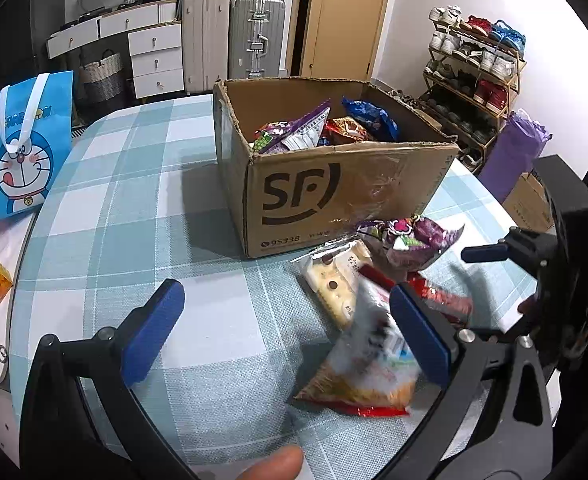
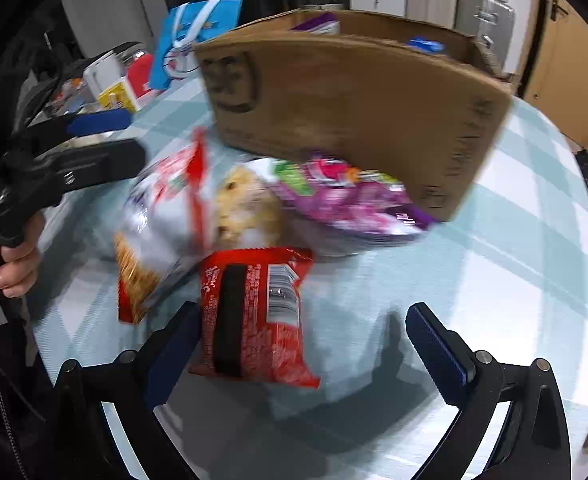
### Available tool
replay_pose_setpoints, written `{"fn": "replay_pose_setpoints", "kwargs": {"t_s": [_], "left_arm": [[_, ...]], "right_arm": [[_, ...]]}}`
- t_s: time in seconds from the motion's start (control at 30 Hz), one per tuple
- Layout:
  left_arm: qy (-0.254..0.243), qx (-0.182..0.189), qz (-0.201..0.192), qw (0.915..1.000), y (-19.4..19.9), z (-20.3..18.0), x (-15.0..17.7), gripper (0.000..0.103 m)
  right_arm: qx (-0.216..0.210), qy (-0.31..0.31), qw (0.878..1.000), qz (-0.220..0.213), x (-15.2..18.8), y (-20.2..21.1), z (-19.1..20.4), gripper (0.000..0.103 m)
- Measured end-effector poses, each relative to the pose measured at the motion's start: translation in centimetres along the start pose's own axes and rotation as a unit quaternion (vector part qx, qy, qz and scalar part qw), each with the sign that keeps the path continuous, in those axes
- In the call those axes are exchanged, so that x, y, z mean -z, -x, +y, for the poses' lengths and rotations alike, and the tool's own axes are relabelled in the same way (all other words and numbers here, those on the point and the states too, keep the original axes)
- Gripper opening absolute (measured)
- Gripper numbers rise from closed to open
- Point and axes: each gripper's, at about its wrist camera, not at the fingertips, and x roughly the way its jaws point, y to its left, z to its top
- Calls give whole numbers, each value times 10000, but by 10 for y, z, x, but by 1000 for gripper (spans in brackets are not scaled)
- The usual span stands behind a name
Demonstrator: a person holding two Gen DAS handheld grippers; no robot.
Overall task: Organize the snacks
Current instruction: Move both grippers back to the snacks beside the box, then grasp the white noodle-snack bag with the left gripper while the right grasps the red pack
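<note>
4 loose packets lie clustered before the cardboard box — I judge staged for loading. My right gripper, jaws apart, straddles the red packet; my left gripper, jaws apart, nears the white-orange bag.

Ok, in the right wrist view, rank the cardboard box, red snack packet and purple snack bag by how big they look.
1. cardboard box
2. red snack packet, though nearness to the camera inflates it
3. purple snack bag, partly hidden by the box
</note>
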Motion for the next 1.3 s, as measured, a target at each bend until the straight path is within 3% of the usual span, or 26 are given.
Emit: {"fn": "replay_pose_setpoints", "kwargs": {"t_s": [0.13, 0.43, 0.57, 0.73, 0.83, 1.0, 1.3], "left_arm": [[-53, 22, 23, 10000, -1, -3, 1, 102], [-341, 182, 158, 9991, -3, -12, 6, 102], [-606, 269, 218, 9976, -3, -22, 11, 102], [-849, 419, 242, 9952, -1, -31, 15, 102], [-979, 508, 275, 9935, 0, -35, 17, 102], [-1138, 574, 358, 9912, -1, -42, 22, 102], [-1425, 622, 581, 9861, -10, -53, 32, 102]], "right_arm": [[21, -126, 9999, 58, -3, 1, -16, 103], [93, 239, 9997, 32, -1, -1, 4, 101], [14, 324, 9995, 65, 1, -2, 7, 83], [-64, 417, 9991, 46, -1, -3, 11, 78], [-130, 485, 9987, 34, 0, -4, 16, 70], [-288, 614, 9977, 20, 1, -6, 26, 49], [-326, 752, 9966, -1, -5, -10, 38, 48]]}}
